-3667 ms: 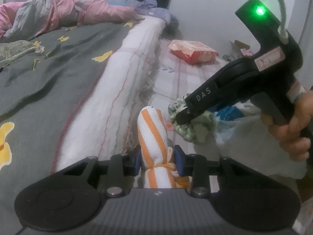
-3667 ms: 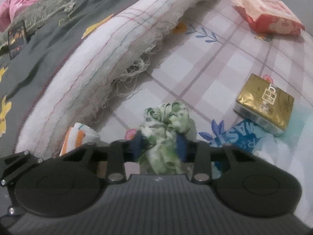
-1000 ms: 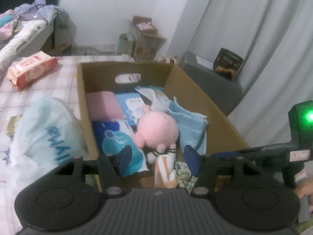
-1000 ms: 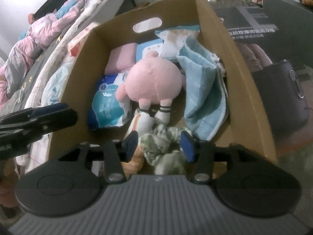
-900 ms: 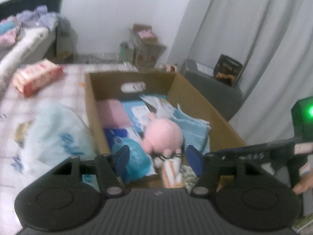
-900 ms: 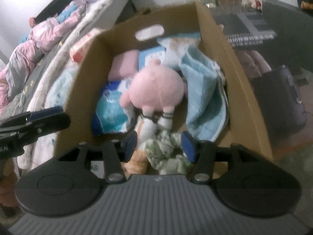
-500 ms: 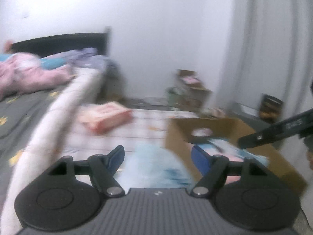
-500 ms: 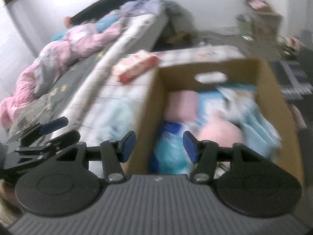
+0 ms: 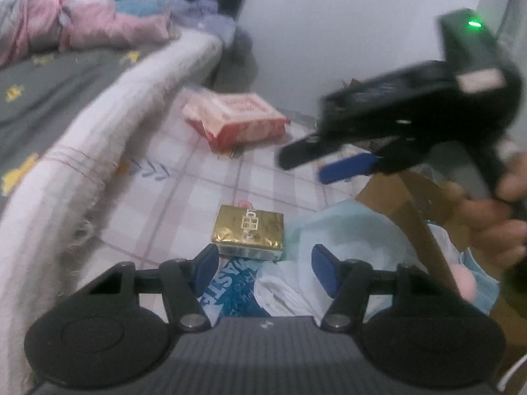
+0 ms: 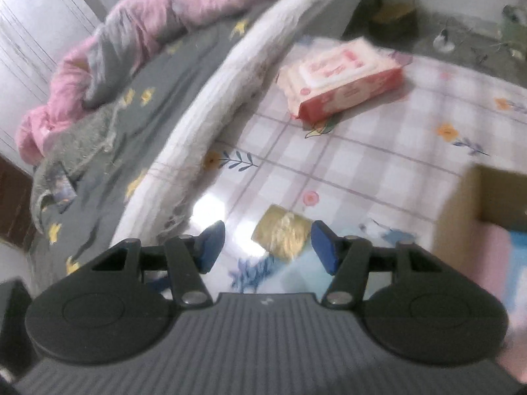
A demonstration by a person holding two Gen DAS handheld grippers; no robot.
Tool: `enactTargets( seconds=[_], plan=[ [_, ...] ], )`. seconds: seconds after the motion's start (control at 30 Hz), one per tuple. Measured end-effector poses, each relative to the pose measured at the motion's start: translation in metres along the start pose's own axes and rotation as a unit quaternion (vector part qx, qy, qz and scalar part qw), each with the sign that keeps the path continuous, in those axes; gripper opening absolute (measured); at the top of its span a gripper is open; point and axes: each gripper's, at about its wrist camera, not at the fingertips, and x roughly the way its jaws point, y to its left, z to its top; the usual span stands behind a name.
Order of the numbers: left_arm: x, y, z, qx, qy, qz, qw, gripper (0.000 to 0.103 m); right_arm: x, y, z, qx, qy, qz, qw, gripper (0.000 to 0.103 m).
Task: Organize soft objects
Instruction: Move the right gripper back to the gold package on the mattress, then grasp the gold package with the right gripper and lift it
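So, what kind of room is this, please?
Most likely a bedroom at home. A bed with a grey cover and a crumpled pink quilt runs along one side. A checked mat with flower prints lies on the floor beside it, and a cardboard box stands on it.

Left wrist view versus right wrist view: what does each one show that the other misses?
Only the left wrist view shows the right tool in a person's hand and the pale blue plastic bag. Only the right wrist view shows the grey towel on the bed. Both share the gold packet, the red wipes pack, the checked mat and the cardboard box.
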Motion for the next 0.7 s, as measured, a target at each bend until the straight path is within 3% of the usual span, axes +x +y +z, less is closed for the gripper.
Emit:
enactTargets(
  seconds=[0.23, 0.43, 0.7],
  plan=[
    [0.052, 0.023, 0.006, -0.054, 0.066, -0.037, 0.9957, 0.063, 0.093, -0.020, 0.031, 0.040, 0.109, -0.014, 0.993, 0.058],
    [0.081, 0.030, 0.013, -0.066, 0.087, -0.032, 0.9935, 0.063, 0.122, -0.035, 0.024, 0.071, 0.159, 0.012, 0.985, 0.058],
    [0.081, 0.035, 0.025, -0.073, 0.062, -0.010, 0.9954, 0.063, 0.121, -0.022, 0.023, 0.039, 0.156, 0.045, 0.986, 0.046]
  ],
)
